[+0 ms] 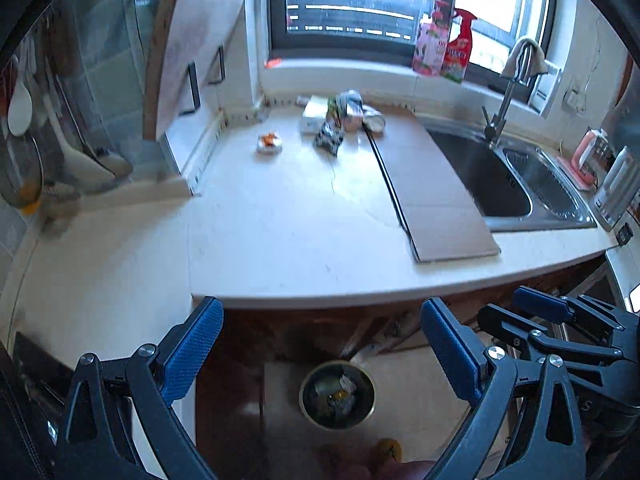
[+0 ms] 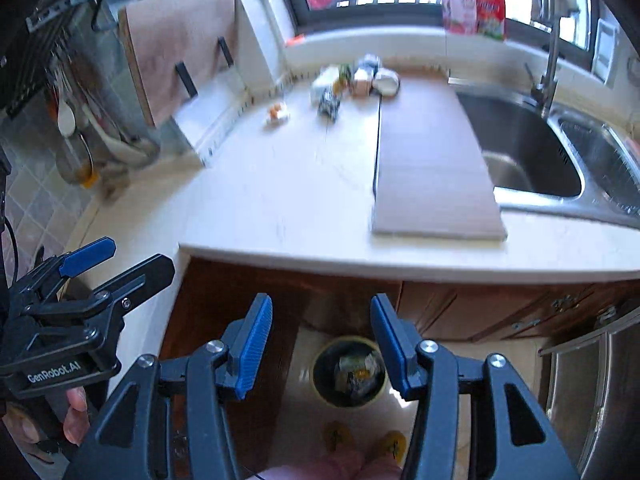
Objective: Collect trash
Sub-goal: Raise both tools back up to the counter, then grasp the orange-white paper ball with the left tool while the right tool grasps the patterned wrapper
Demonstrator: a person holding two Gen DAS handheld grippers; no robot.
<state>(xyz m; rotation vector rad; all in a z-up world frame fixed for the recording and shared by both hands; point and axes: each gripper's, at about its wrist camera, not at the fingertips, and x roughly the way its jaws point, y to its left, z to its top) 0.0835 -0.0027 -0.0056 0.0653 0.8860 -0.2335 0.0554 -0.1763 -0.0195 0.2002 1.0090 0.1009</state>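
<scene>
Several pieces of trash (image 1: 340, 116) (image 2: 352, 80) lie heaped at the back of the white counter (image 1: 280, 232) (image 2: 280, 208), under the window. A small orange-and-white wrapper (image 1: 269, 143) (image 2: 277, 114) lies apart, to their left. On the floor below stands a round bin (image 1: 303, 394) (image 2: 348, 405) with scraps inside. My left gripper (image 1: 324, 344) (image 2: 120, 262) is open and empty, above the bin and in front of the counter's edge. To its right, my right gripper (image 2: 324, 344) (image 1: 520, 316) is also open and empty, its blue pads framing the bin.
A flat cardboard sheet (image 1: 432, 184) (image 2: 432, 168) lies on the counter beside the steel sink (image 1: 500, 176) (image 2: 532, 152) with its faucet (image 1: 508, 92). Two bottles (image 1: 444, 48) stand on the sill. A board (image 1: 192, 40) leans at the left. A hand (image 2: 76, 404) holds the left gripper.
</scene>
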